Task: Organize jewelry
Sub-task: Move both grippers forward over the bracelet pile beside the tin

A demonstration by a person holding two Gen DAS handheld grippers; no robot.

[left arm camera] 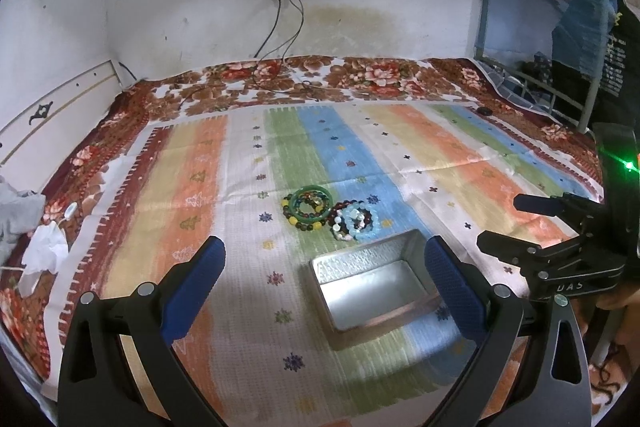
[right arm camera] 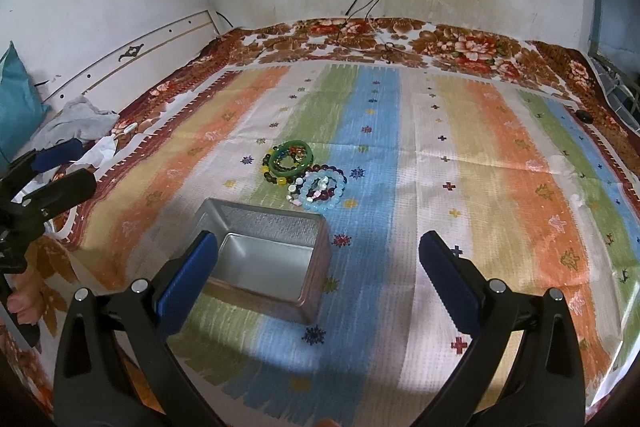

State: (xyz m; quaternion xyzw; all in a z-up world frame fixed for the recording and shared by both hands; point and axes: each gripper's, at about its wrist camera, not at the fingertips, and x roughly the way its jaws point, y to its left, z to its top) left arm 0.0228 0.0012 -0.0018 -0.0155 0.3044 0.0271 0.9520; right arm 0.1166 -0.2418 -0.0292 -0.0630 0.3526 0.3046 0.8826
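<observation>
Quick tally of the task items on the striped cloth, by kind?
Green bangle: 1
Beaded bracelets, overlapping pile: count unclear, at least 3 (multicolour, dark red, pale blue)
Open metal tin, nothing inside: 1
Total: at least 5

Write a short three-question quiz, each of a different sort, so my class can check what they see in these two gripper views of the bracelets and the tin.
1. True or false: the tin already holds a bracelet.
2. Multiple choice: the green bangle lies (A) inside the tin, (B) on the cloth beyond the tin, (C) between the right gripper's fingers.
3. Fill in: the left gripper and right gripper are both ____, holding nothing.

Key
1. False: the tin's bare metal floor shows, with nothing in it.
2. B: it sits in the pile with the pale blue bracelet, apart from both grippers.
3. Open.
</observation>
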